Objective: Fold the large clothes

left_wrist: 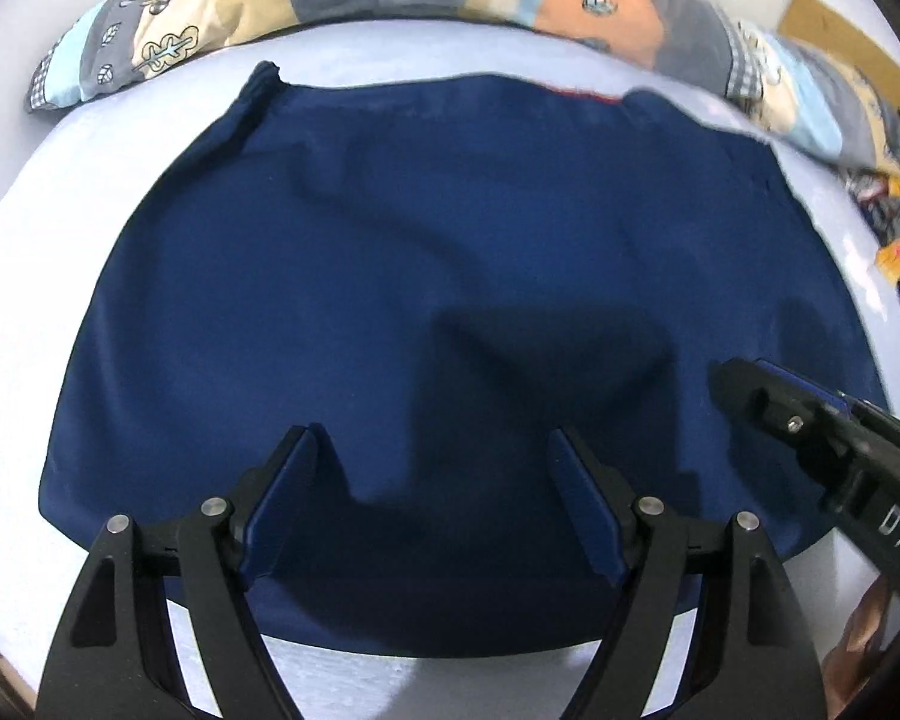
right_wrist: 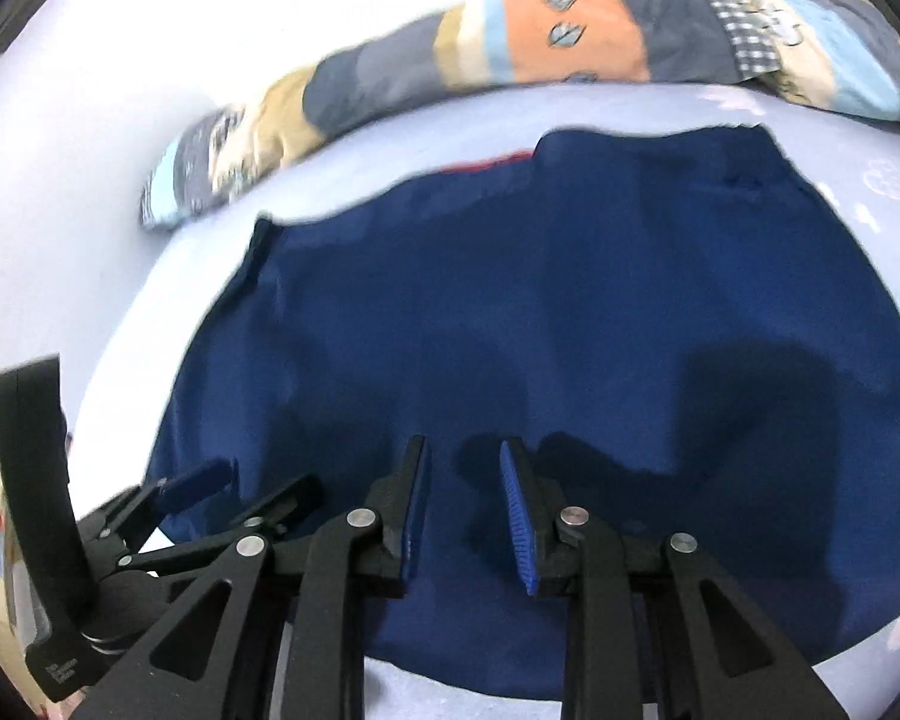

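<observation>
Below both tongs lies a folded navy garment (left_wrist: pixel 420 276); left gripper (left_wrist: pixel 435 450) gapes wide, right gripper (right_wrist: pixel 462 462) narrowly parted, both empty.

Both cameras are looking steeply down from close above a navy garment (left_wrist: pixel 426 276) lying on a pale sheet (left_wrist: pixel 24 228). The left wrist view is facing it squarely; the right wrist view is looking from slightly further right. Both are sharing the garment and the patchwork bolster (right_wrist: pixel 510 54) beyond, and each is catching the other's gripper at its edge.
</observation>
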Tool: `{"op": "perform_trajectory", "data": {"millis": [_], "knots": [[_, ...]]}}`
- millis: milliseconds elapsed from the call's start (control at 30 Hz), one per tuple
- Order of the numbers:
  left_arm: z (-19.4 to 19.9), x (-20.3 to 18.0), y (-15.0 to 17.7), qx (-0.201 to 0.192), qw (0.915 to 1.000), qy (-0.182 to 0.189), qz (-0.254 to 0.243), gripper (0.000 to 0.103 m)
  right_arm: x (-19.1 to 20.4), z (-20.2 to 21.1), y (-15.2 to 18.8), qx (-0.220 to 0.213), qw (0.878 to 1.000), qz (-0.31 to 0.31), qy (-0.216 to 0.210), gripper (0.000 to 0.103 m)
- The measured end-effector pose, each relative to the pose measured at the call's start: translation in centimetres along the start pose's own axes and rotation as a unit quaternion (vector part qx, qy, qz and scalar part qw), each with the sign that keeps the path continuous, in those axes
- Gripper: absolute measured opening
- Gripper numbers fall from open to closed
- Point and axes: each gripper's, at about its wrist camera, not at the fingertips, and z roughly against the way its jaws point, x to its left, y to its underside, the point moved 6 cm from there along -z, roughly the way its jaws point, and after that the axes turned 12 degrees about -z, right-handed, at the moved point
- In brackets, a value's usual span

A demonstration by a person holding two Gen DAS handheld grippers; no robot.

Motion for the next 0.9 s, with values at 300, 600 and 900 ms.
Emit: {"op": "perform_trajectory", "data": {"millis": [300, 600, 900], "knots": [[0.9, 0.0, -0.2, -0.012, 0.9999, -0.007, -0.010, 0.080, -0.7, -1.2, 0.3, 0.040, 0.999, -0.036, -0.012, 0.034], [0.6, -0.2, 0.1, -0.001, 0.9998, -0.013, -0.014, 0.080, -4.5, -2.1, 0.6, 0.056, 0.993, -0.103, 0.012, 0.034], [0.9, -0.5, 0.0, -0.004, 0.9996, -0.015, -0.024, 0.080, -5.5, -1.4, 0.5, 0.064, 0.990, -0.122, -0.007, 0.036]]}}
